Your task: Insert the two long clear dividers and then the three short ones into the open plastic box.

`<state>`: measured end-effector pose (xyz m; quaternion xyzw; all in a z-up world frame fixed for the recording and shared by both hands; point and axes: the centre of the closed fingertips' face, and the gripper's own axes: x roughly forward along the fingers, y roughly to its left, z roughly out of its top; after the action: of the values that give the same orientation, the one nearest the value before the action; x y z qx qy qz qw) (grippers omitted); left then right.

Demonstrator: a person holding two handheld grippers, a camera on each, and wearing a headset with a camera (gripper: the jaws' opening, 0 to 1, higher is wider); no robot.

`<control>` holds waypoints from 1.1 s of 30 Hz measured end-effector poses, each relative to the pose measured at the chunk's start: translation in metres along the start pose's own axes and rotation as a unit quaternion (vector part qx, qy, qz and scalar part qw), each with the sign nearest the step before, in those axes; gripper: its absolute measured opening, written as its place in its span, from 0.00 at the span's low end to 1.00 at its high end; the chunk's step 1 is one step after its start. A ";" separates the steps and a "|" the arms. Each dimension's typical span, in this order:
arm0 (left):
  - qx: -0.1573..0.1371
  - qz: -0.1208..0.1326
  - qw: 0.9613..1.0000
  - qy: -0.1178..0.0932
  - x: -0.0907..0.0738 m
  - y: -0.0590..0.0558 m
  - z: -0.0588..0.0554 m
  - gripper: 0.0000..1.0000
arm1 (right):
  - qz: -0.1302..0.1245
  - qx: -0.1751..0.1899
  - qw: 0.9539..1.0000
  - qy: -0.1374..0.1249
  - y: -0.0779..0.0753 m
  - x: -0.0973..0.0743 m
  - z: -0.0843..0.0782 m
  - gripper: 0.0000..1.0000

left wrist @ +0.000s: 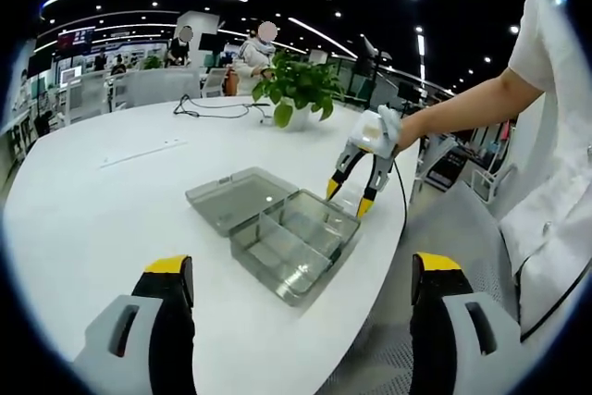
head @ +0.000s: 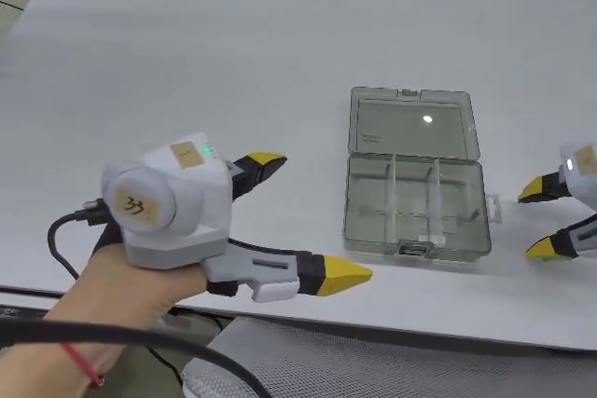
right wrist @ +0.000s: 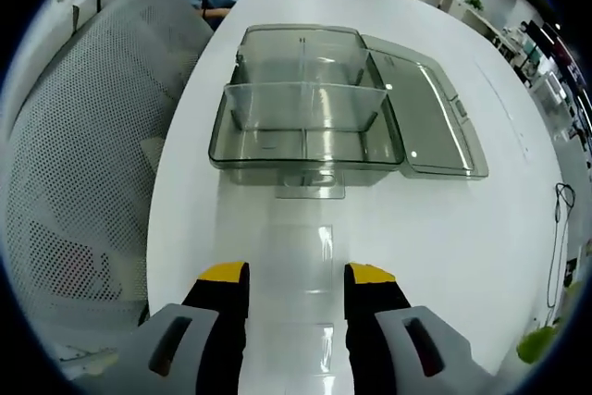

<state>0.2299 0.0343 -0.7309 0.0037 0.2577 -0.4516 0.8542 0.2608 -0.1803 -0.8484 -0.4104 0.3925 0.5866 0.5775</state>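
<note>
The white table (head: 187, 62) is carrying the open plastic box (head: 417, 241), which is lying near the front edge with its lid (head: 410, 123) folded back flat. Two long clear dividers (head: 392, 195) are already standing across its base, as far as the head view shows.

The left hand-held gripper (head: 308, 218) is hovering well to the left of the box, jaws wide apart and carrying nothing. The right hand-held gripper (right wrist: 296, 275) is pointing at the box from its other side, also spread and empty.

Faint clear pieces, probably the short dividers (right wrist: 302, 256), are lying flat on the table in a row between the right jaws and the box; how many, I cannot tell for sure.

The risks are coming from those pieces. Being thin, flat and nearly invisible on white, they are likely to skid away from closing jaws or get pushed toward the table edge. A short piece forced in crooked could be levering a long divider out of its slots, or shoving the light box.
</note>
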 end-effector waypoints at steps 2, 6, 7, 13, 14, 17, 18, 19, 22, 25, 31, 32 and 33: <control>-0.001 0.001 1.000 -0.001 0.000 0.000 0.000 1.00 | -0.001 -0.011 1.000 0.010 -0.001 0.002 -0.004 0.41; -0.001 0.002 1.000 -0.002 -0.001 0.001 0.001 1.00 | 0.004 -0.009 1.000 0.008 0.001 0.003 -0.003 0.39; -0.002 0.002 1.000 -0.002 -0.001 0.000 0.001 1.00 | 0.004 -0.013 1.000 0.012 0.002 0.004 -0.003 0.39; 0.000 0.001 1.000 -0.002 -0.002 0.000 0.002 1.00 | 0.004 -0.012 1.000 0.014 0.001 0.001 -0.001 0.36; 0.000 0.001 1.000 -0.002 -0.002 0.000 0.002 1.00 | 0.005 -0.013 1.000 0.016 0.000 0.002 -0.003 0.36; 0.002 0.001 1.000 -0.004 -0.002 0.000 0.004 1.00 | 0.004 -0.014 1.000 0.019 -0.002 0.002 -0.003 0.33; 0.002 0.001 1.000 -0.004 -0.003 0.000 0.004 1.00 | 0.004 -0.013 1.000 0.021 -0.001 0.002 -0.003 0.33; 0.002 0.001 1.000 -0.003 -0.003 0.000 0.005 1.00 | 0.003 -0.013 1.000 0.021 -0.001 0.002 -0.002 0.33; 0.002 0.000 1.000 -0.004 -0.003 -0.002 0.005 1.00 | 0.001 -0.012 1.000 0.021 0.000 0.001 -0.002 0.33; 0.002 0.000 1.000 -0.003 -0.003 -0.002 0.004 1.00 | -0.001 -0.006 1.000 0.020 0.000 0.001 -0.001 0.33; 0.003 -0.001 1.000 -0.004 -0.004 -0.002 0.005 0.99 | -0.017 -0.003 1.000 0.019 -0.002 -0.003 -0.003 0.32; 0.002 -0.002 1.000 -0.004 -0.004 -0.002 0.005 0.99 | -0.019 0.001 1.000 0.015 -0.003 -0.005 -0.004 0.32; 0.004 -0.002 1.000 -0.004 -0.004 -0.002 0.005 0.99 | -0.021 0.003 1.000 0.014 -0.003 -0.005 -0.005 0.32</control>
<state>0.2285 0.0350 -0.7240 0.0045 0.2526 -0.4541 0.8544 0.2642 -0.1865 -0.8449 -0.4252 0.3932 0.5675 0.5852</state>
